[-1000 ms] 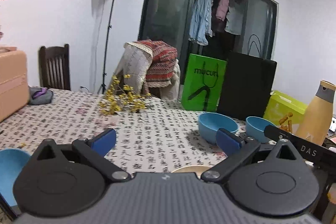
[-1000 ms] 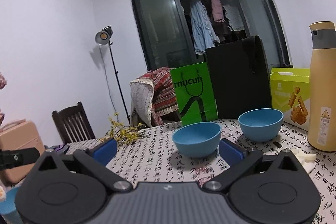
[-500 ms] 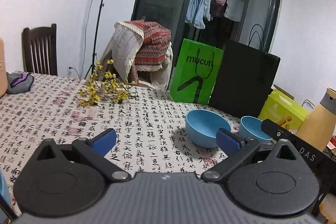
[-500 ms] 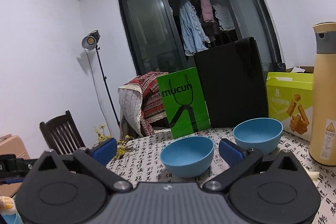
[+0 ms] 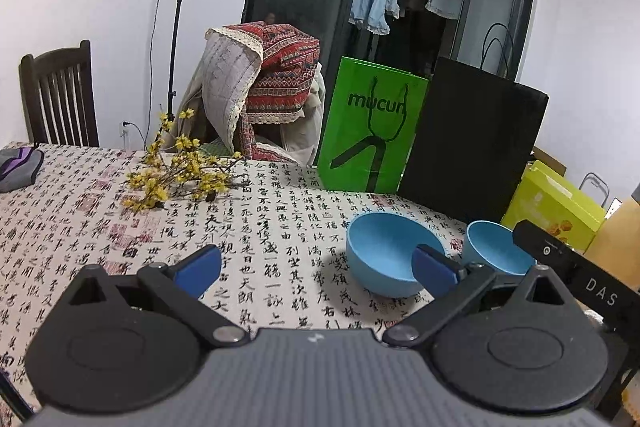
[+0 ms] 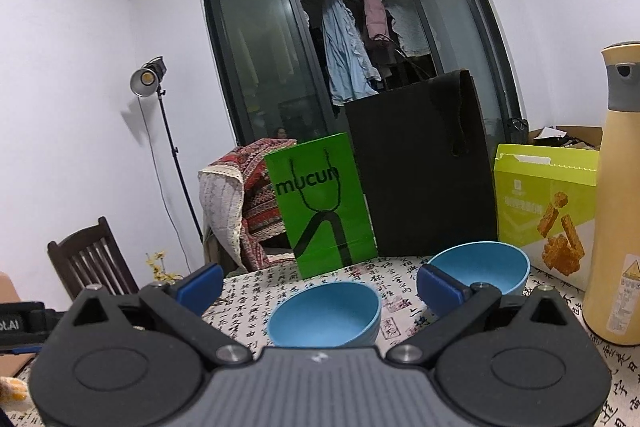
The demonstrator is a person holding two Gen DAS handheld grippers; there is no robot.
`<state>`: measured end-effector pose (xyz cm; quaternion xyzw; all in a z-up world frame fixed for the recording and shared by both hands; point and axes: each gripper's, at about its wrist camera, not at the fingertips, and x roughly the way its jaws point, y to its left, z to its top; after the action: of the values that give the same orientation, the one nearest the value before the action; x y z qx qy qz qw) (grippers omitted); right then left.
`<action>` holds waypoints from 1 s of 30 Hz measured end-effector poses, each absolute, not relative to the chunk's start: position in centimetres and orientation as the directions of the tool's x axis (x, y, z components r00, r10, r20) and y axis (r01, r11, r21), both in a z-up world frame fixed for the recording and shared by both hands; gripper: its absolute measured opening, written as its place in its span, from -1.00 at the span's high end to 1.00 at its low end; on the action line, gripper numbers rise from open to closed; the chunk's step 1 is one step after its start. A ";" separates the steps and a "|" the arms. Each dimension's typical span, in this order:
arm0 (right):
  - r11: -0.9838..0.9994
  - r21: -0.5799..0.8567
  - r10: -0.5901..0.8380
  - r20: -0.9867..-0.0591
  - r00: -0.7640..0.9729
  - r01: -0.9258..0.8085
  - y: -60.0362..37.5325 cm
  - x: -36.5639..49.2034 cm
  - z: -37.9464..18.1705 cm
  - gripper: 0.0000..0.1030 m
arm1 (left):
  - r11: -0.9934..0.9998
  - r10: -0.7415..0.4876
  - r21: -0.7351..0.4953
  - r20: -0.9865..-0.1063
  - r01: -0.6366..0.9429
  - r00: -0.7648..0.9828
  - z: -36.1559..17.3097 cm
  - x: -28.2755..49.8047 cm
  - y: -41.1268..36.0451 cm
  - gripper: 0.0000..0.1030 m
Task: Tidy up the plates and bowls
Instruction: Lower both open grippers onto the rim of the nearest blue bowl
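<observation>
Two blue bowls stand side by side on the calligraphy-print tablecloth. In the left wrist view the nearer bowl [image 5: 384, 253] is right of centre and the second bowl [image 5: 498, 247] is further right. My left gripper [image 5: 316, 269] is open and empty, its right fingertip in front of the nearer bowl's rim. In the right wrist view the nearer bowl [image 6: 324, 313] lies between the spread fingers of my open, empty right gripper [image 6: 320, 285], close ahead; the second bowl [image 6: 480, 267] sits behind the right fingertip.
A green paper bag [image 5: 370, 135], a black bag [image 5: 470, 147] and a yellow-green box [image 6: 546, 215] line the table's far edge. A tan bottle [image 6: 616, 199] stands at the right. Yellow flower sprigs [image 5: 180, 163] lie at the left; chairs stand behind.
Both grippers have moved forward toward the two bowls, which now look larger and lower in each view. The left view has swung right; the blue dish at its left edge is gone from sight.
</observation>
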<state>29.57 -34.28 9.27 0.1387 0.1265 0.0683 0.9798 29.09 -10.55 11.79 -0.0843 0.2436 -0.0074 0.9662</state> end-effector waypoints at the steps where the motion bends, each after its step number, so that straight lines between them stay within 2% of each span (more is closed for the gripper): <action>1: 0.952 0.290 0.167 -0.233 0.958 -0.095 -34.4 30.0 9.3 -1.00 | 0.986 -0.053 -0.165 -0.469 -0.029 0.881 11.8 29.5 -10.7 -1.00; 9: 0.958 0.277 0.140 -0.251 0.958 -0.067 -34.7 33.0 9.6 -1.00 | 0.986 -0.031 -0.160 -0.487 -0.054 0.873 11.6 32.6 -12.0 -1.00; 18: 0.952 0.303 0.116 -0.246 0.962 -0.038 -35.2 36.0 9.9 -1.00 | 0.972 -0.015 -0.211 -0.503 -0.106 0.864 11.3 36.1 -12.3 -1.00; 30: 0.935 0.353 0.138 -0.261 0.955 -0.039 -37.0 40.2 5.4 -1.00 | 0.976 0.004 -0.181 -0.550 -0.124 0.835 9.2 40.4 -14.0 -1.00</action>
<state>40.16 -37.02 5.39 0.1745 0.1423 0.0455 0.9733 40.42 -14.00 9.16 -0.1054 0.2853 0.0337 0.9520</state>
